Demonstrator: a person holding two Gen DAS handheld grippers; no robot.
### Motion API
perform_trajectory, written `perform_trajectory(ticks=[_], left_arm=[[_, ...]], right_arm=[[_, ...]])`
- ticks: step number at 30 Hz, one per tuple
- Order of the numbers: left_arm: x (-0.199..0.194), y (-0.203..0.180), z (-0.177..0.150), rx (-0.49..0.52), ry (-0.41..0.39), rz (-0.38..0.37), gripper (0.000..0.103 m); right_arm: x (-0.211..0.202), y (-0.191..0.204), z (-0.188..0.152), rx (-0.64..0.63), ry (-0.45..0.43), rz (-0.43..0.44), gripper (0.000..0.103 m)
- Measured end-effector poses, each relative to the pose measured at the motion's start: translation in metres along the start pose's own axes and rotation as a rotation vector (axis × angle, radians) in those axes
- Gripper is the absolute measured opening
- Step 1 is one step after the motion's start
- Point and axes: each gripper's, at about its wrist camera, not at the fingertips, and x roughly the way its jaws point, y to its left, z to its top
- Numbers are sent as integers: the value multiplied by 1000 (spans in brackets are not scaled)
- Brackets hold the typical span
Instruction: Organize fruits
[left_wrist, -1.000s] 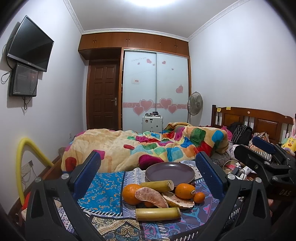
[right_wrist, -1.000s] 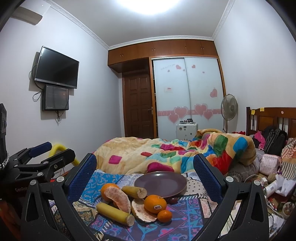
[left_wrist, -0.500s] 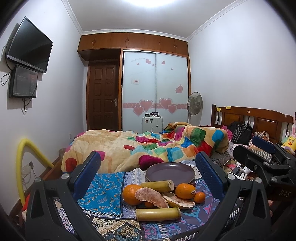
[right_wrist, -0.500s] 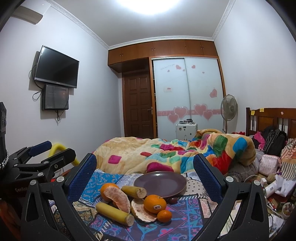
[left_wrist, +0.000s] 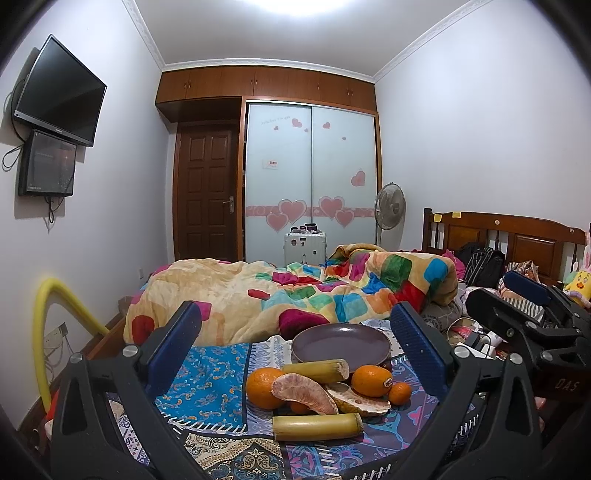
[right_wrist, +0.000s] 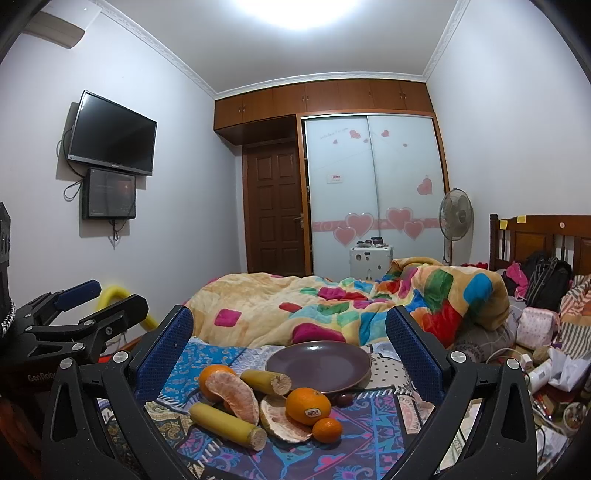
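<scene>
Before the purple plate (right_wrist: 317, 363), bare: oranges (right_wrist: 308, 406), sugarcane pieces (right_wrist: 227, 426), pomelo segment (right_wrist: 232, 397), all unsorted. Left gripper (left_wrist: 295, 350) and right gripper (right_wrist: 288, 347): agape, empty.

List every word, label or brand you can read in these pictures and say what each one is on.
"GenRobo", cut off at the frame edge: on the left claw body, seen from the right wrist view.
"DAS": on the right claw body, seen from the left wrist view.
Sticker on the orange: print too blurred to read.
Red label on the wardrobe door: too small to read.
Brand under the TV: too small to read.
</scene>
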Motion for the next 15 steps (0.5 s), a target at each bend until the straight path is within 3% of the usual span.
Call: perform_trajectory(ticks=[15], left_arm=[[1,-1,-1,3,2,-2,103]], right_arm=[[2,-7,-3,5,18,-12,103]])
